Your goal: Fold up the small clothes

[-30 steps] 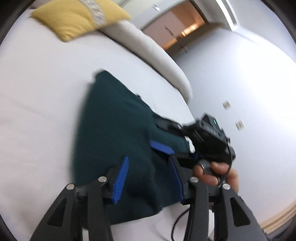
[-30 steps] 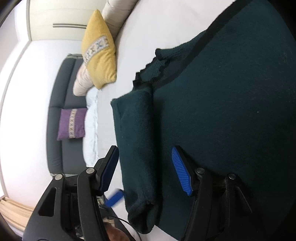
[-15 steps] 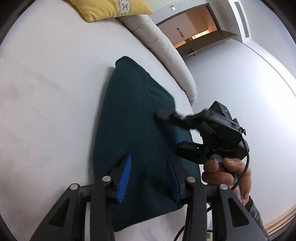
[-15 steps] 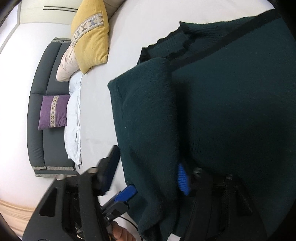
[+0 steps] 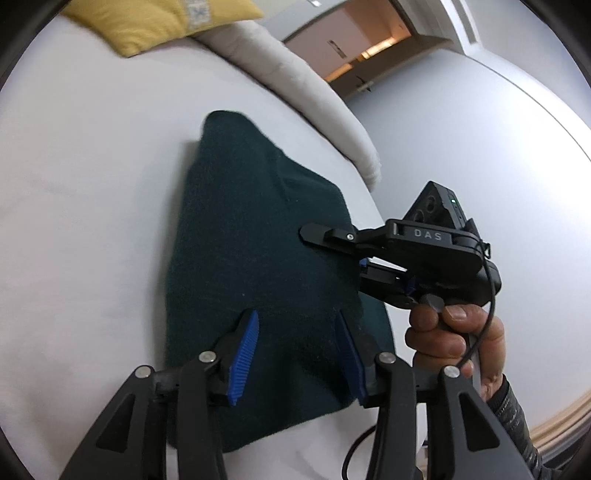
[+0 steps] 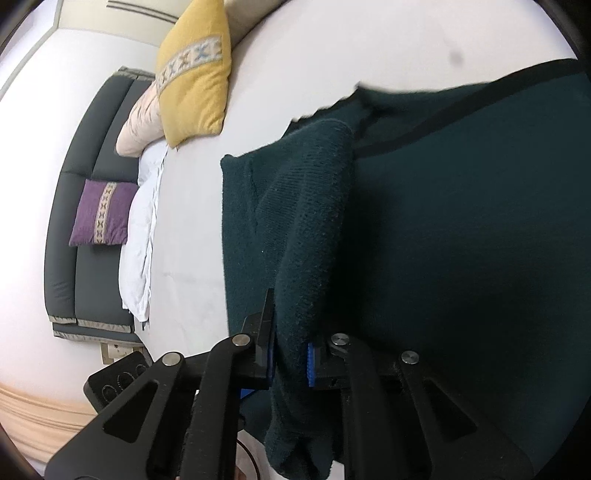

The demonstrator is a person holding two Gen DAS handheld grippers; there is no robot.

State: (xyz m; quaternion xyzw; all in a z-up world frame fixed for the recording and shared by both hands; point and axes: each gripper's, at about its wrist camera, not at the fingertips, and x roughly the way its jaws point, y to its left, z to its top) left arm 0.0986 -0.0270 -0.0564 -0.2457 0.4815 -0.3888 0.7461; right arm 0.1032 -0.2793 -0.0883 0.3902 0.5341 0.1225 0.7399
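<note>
A dark green knitted sweater [image 5: 255, 251] lies on the white bed [image 5: 81, 221]. My left gripper [image 5: 295, 354] is open, its blue pads over the sweater's near edge, holding nothing. My right gripper [image 6: 290, 350] is shut on a folded sleeve [image 6: 310, 229] of the sweater [image 6: 461, 240] and holds that fold raised above the rest. In the left wrist view the right gripper [image 5: 354, 251] reaches in from the right at the sweater's edge, held by a hand [image 5: 458, 339].
A yellow pillow [image 5: 159, 18] and a long cream bolster [image 5: 314, 107] lie at the bed's far side. A dark sofa [image 6: 88, 206] with a purple cushion [image 6: 103, 214] stands beyond. A pale wall [image 5: 480, 140] is right of the bed.
My right gripper closed on the sleeve fold and lifted it. My left gripper stayed open and shifted a little over the sweater's near edge.
</note>
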